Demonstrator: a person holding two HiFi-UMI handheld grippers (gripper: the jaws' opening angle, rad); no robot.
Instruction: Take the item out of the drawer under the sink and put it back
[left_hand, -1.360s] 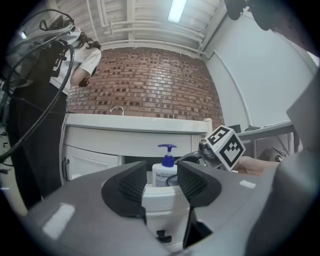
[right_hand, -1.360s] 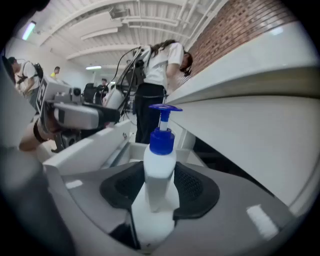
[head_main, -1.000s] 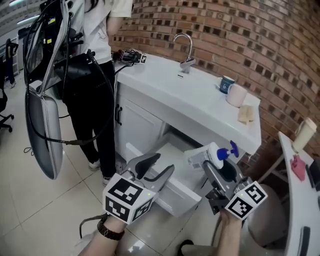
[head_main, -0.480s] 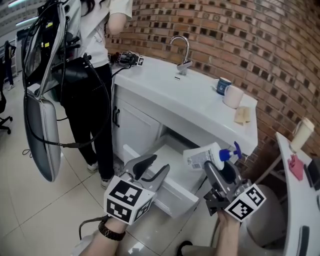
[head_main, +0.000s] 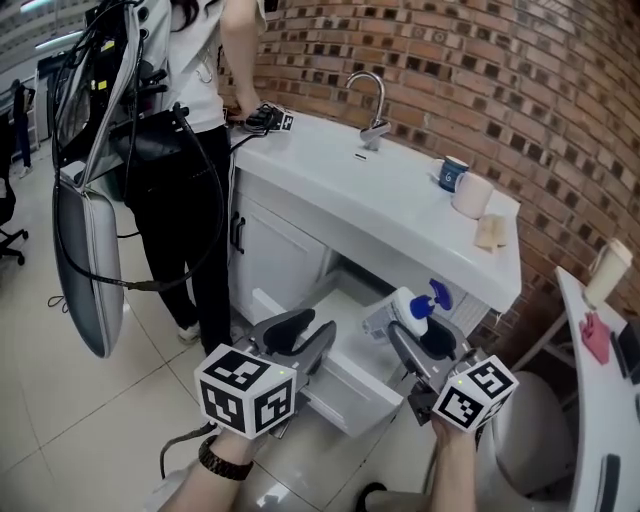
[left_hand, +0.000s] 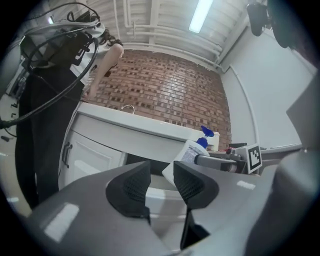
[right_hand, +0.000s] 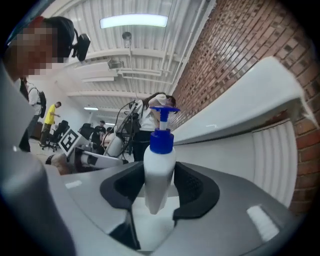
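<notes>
A white pump bottle (head_main: 393, 316) with a blue pump head is held above the open white drawer (head_main: 350, 388) under the sink counter (head_main: 400, 215). My right gripper (head_main: 415, 338) is shut on the bottle's body, which stands upright between the pads in the right gripper view, bottle (right_hand: 159, 170), gripper (right_hand: 159, 194). My left gripper (head_main: 312, 336) hovers over the drawer's front left, open, with nothing between its jaws. From the left gripper (left_hand: 160, 186) view the bottle (left_hand: 187, 152) shows beyond the jaws, to the right.
A person (head_main: 185, 120) stands at the counter's left end beside hanging cables. A faucet (head_main: 372, 100), a blue cup (head_main: 453, 172), a white cup (head_main: 472, 193) and a sponge (head_main: 490, 230) are on the counter. Closed cabinet doors (head_main: 270, 250) lie left of the drawer.
The right gripper has brought the bottle down and to the left, closer over the drawer. The left gripper has shifted slightly and its marker cube has turned.
</notes>
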